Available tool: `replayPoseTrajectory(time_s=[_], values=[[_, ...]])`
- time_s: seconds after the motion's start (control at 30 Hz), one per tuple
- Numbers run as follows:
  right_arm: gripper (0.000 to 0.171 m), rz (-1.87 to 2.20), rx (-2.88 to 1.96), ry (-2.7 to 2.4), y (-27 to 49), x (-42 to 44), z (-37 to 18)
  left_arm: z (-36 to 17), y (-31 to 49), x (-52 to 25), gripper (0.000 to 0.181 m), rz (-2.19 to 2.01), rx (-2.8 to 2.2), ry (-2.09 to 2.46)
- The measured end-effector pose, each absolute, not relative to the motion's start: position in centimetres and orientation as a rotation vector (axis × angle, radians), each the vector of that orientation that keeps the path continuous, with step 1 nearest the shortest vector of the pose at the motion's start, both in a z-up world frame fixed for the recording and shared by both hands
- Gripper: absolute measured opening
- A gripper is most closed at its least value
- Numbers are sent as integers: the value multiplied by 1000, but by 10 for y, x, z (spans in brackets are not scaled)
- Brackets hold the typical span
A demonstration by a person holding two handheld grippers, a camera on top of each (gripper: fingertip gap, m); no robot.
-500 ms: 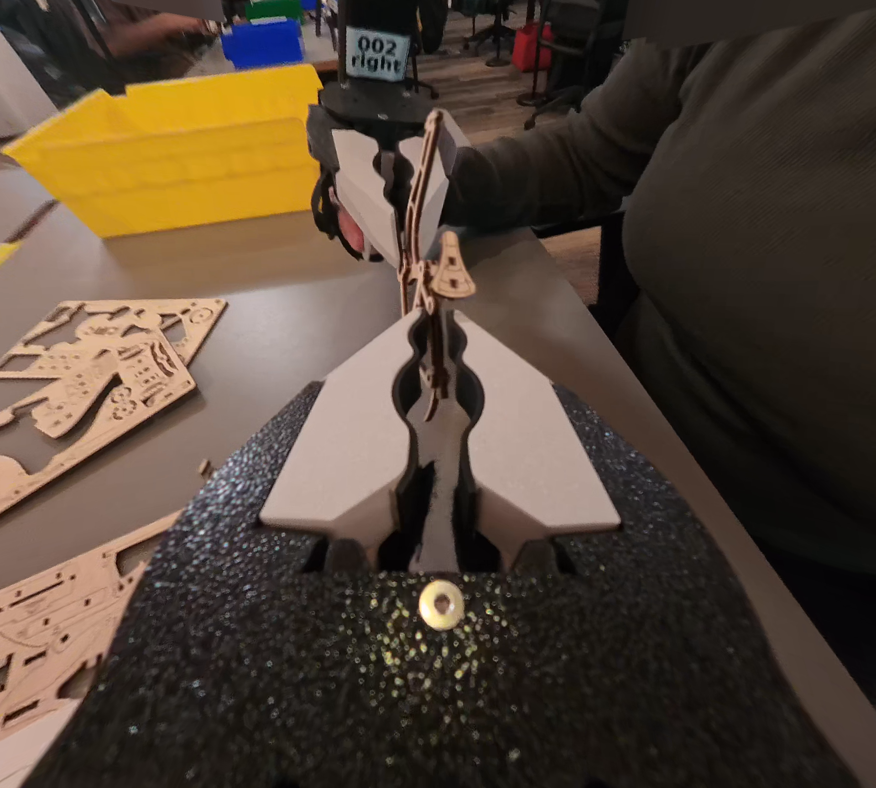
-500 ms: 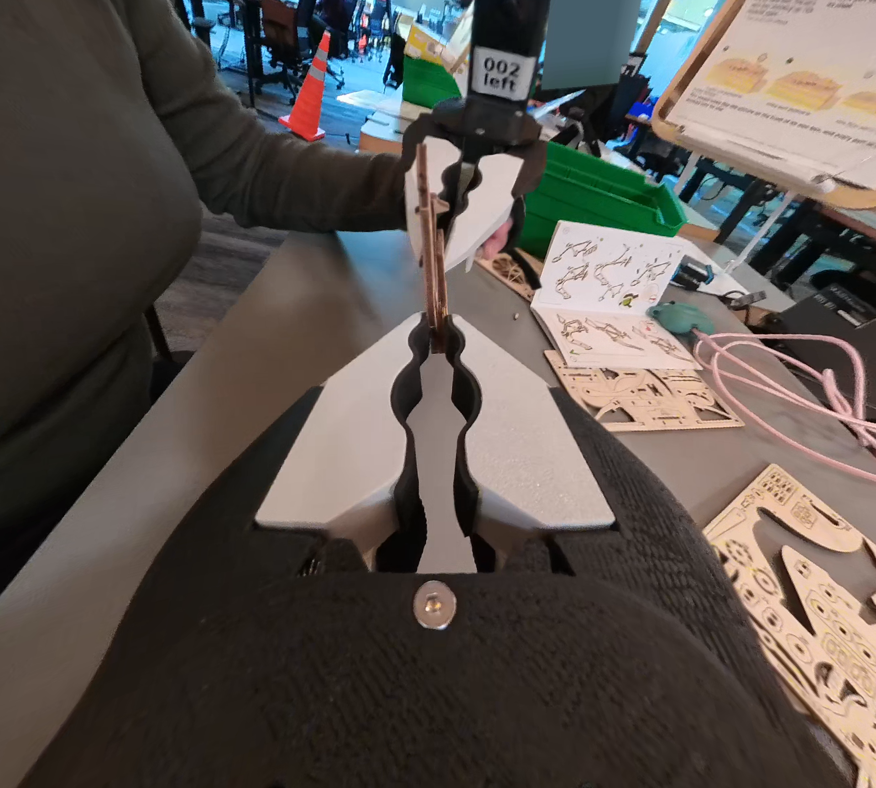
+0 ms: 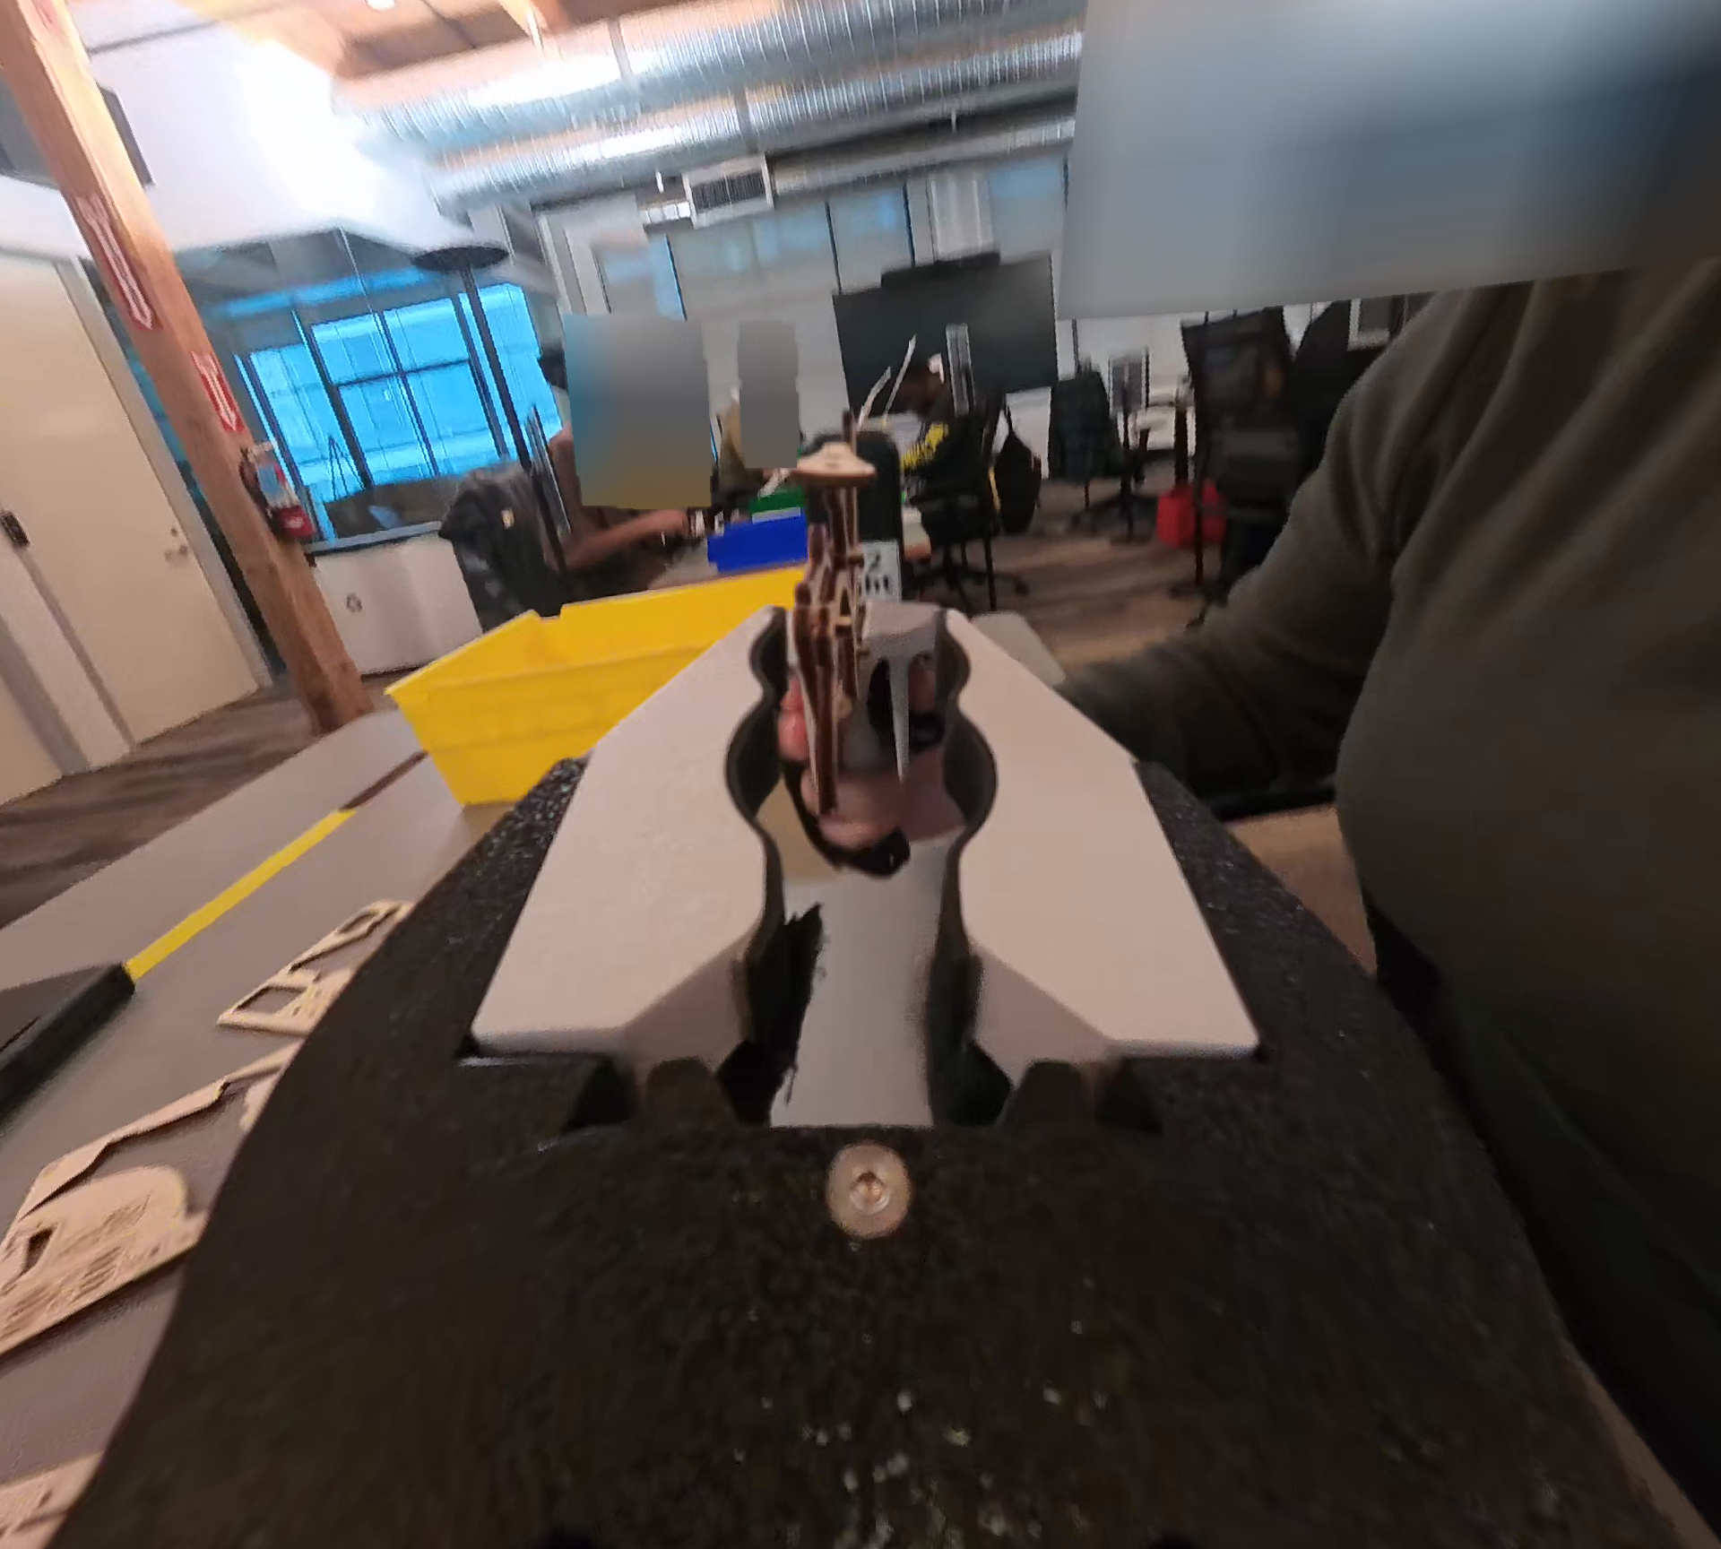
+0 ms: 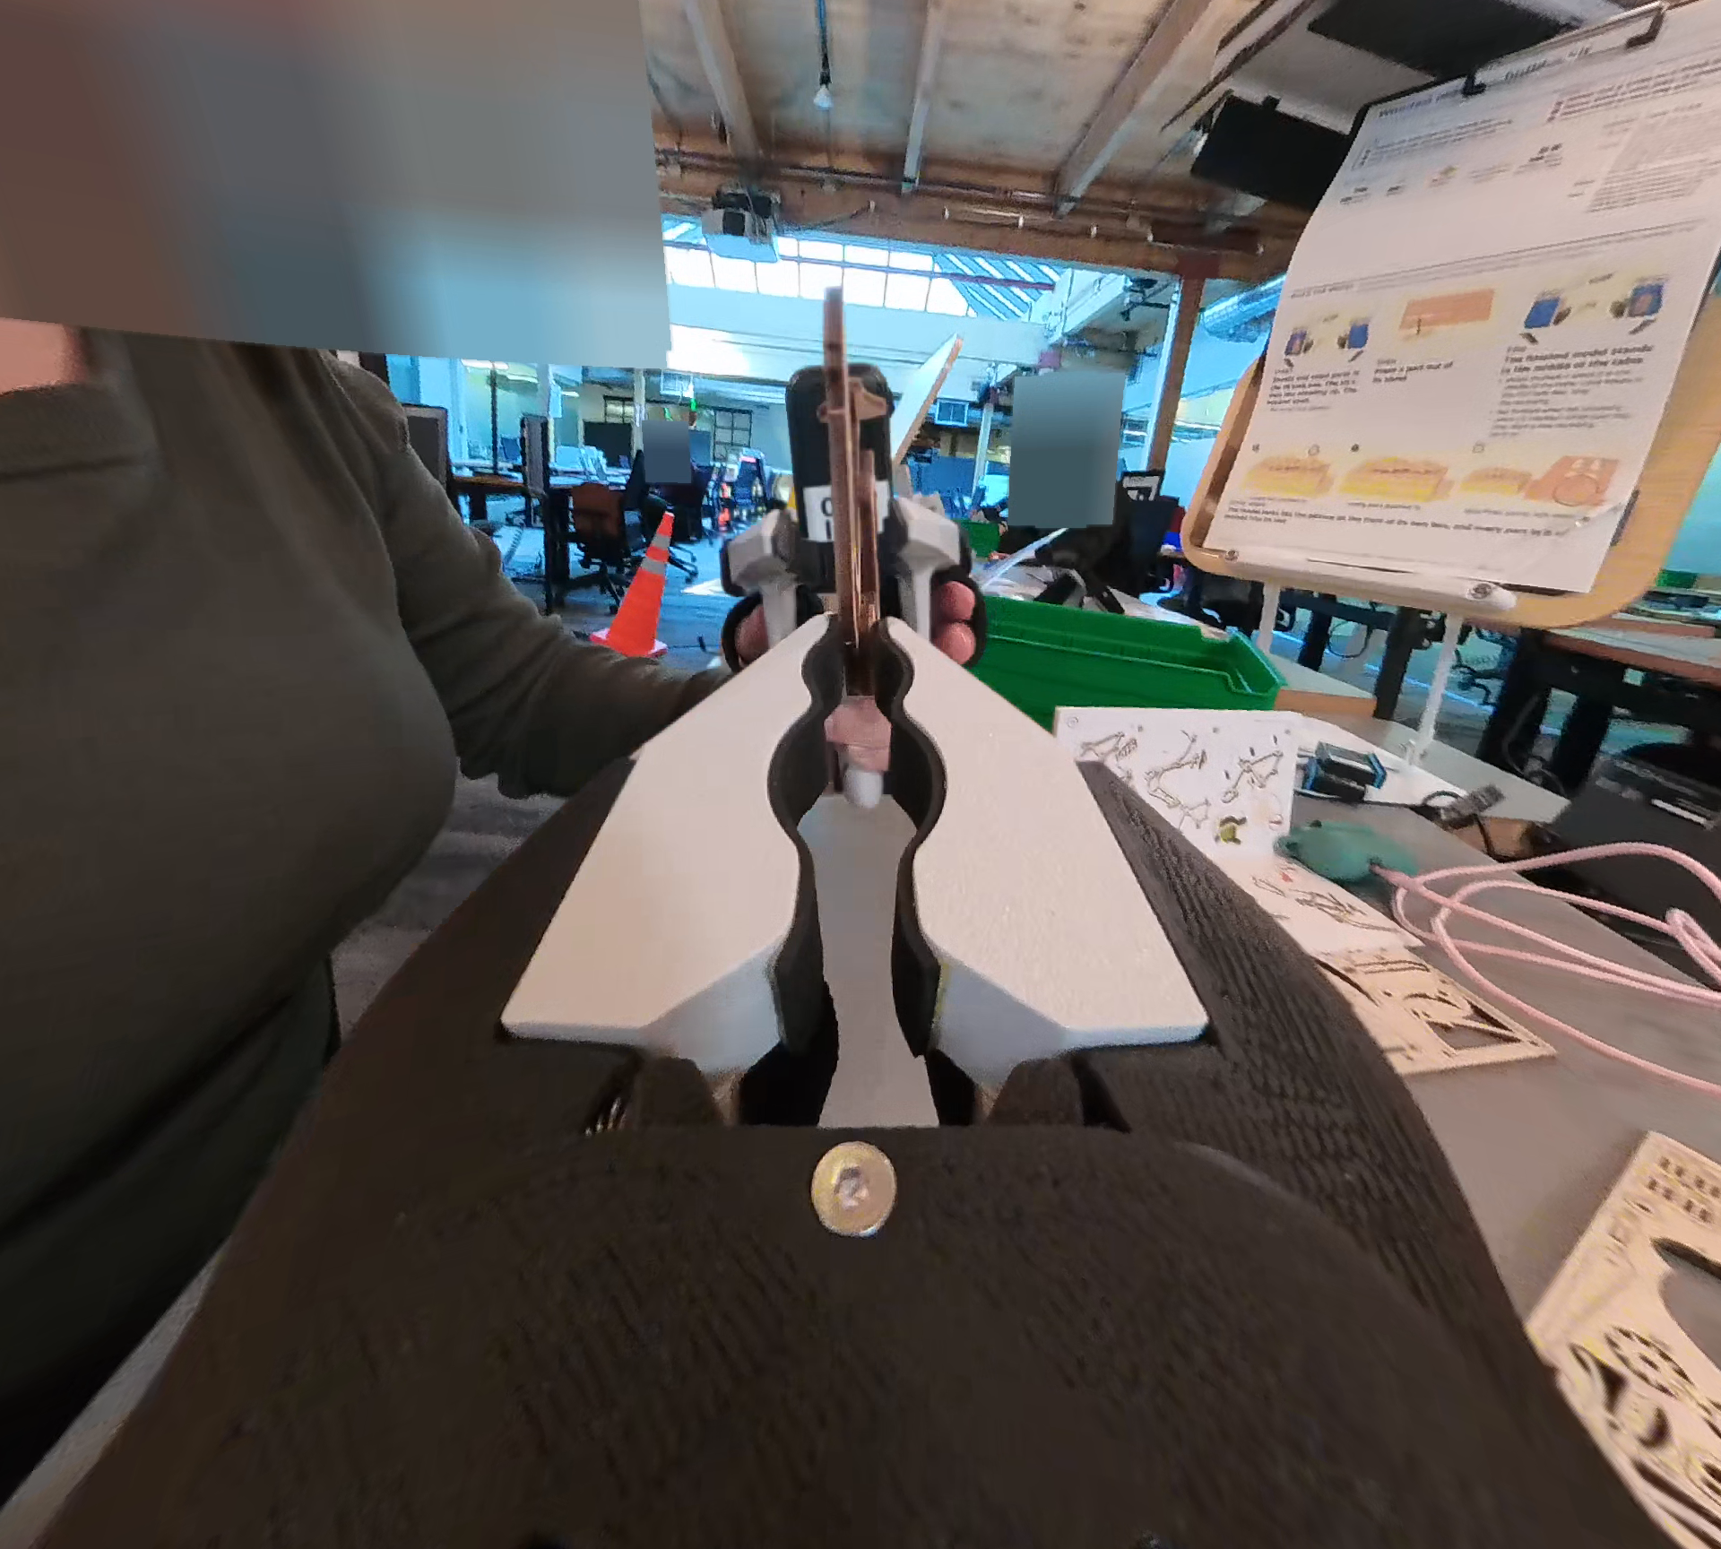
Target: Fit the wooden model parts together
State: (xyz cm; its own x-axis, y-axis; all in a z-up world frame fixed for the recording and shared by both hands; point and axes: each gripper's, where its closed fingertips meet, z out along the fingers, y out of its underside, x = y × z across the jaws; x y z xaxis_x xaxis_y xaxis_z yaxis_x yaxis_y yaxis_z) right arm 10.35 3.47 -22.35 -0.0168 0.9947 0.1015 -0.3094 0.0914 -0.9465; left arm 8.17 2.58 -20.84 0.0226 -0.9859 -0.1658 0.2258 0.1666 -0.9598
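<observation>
The wooden model assembly (image 4: pixel 849 480) is a thin brown laser-cut piece that stands upright. My right gripper (image 4: pixel 855 631) is shut on its lower end. In the left wrist view the same assembly (image 3: pixel 824 629) has a small cap-shaped part on top. There it stands just beyond my left gripper (image 3: pixel 861 624), whose jaws are wide apart and touch nothing. The left gripper also shows farther off in the right wrist view (image 4: pixel 843 573), open behind the wood. Part of the right gripper (image 3: pixel 899 666) shows behind the wood in the left wrist view.
A yellow bin (image 3: pixel 559 694) and wooden part sheets (image 3: pixel 307 983) are on the grey table to the left. A green bin (image 4: pixel 1117 657), an instruction booklet (image 4: pixel 1183 769), a pink cable (image 4: pixel 1537 918) and more sheets (image 4: pixel 1434 1011) lie to the right. The person's torso (image 3: pixel 1537 759) is close by. Less than 4 cm separates the two grippers' tips.
My left gripper has opened and let go of the wood. Both grippers have tilted upward, so the views now show the ceiling. The right gripper still holds the assembly.
</observation>
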Motion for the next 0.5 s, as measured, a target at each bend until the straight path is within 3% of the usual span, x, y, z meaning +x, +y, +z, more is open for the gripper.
replayPoseTrajectory(time_s=[0.27,0.5], values=[[4,1418,-834,-995,24,98,-213,-183,14,76,7,-1270,-773,983],[4,1472,-815,-973,20,98,-210,-178,11,77,5,-1196,-736,965]])
